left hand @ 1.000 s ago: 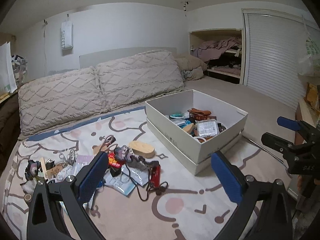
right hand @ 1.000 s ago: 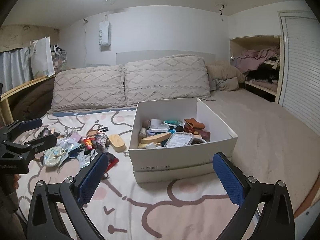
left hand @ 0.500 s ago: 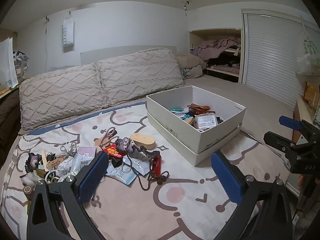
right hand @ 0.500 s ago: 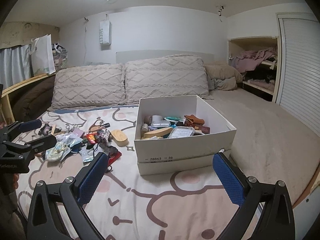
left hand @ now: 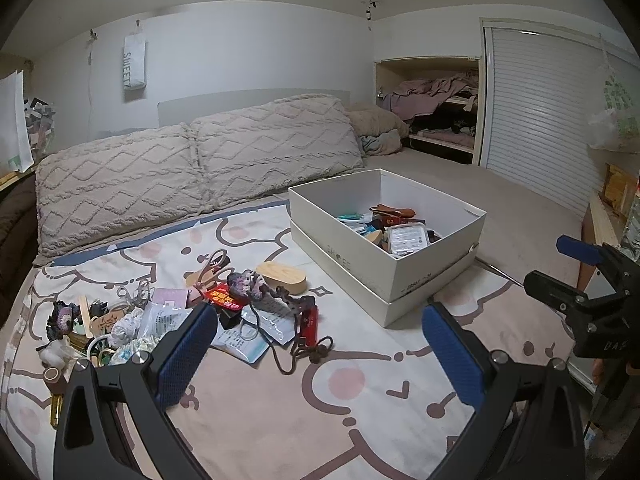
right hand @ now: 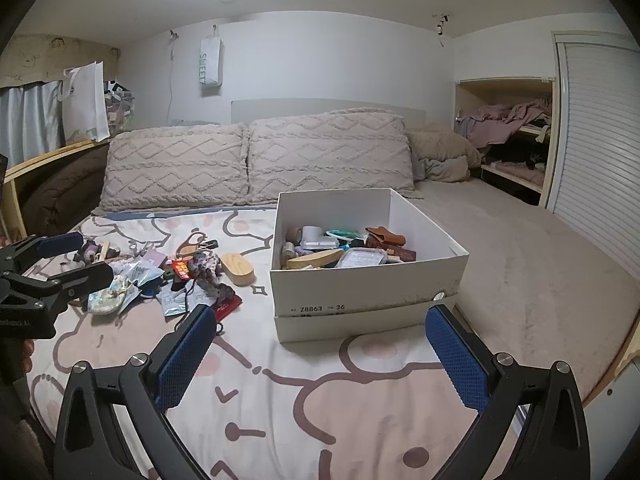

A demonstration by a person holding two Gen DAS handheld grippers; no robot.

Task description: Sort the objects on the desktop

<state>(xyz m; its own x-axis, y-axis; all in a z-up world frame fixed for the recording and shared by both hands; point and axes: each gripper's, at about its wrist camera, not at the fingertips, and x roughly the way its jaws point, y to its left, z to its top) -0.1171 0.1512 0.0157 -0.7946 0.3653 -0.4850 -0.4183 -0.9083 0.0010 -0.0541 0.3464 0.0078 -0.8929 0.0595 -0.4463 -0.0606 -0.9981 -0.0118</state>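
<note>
A white cardboard box (left hand: pixel 352 268) (right hand: pixel 360 284) sits on the bed, holding several small items, among them a clear plastic case (left hand: pixel 406 236) and a brown leather piece (right hand: pixel 384 236). Left of it lies a pile of loose objects: a wooden oval brush (left hand: pixel 282 276) (right hand: pixel 238 268), a knitted purple thing (left hand: pixel 248 282), a red stick with a cord (left hand: pixel 309 322), and plastic packets (left hand: pixel 160 320). My left gripper (left hand: pixel 320 356) (right hand: pixel 86 258) hovers open in front of the pile, empty. My right gripper (right hand: pixel 320 360) (left hand: pixel 556 266) hovers open in front of the box, empty.
Two knitted pillows (right hand: pixel 256 164) line the headboard. A cartoon-print blanket (left hand: pixel 280 400) covers the near part of the bed. A shelf niche with clothes (right hand: pixel 516 136) and a slatted door (left hand: pixel 536 120) stand at the right. The bed's right edge (right hand: pixel 616 360) is close.
Both grippers have drawn back from the bed a little, so the box and the pile look farther away. Both stay open and empty. Nothing on the bed has moved.
</note>
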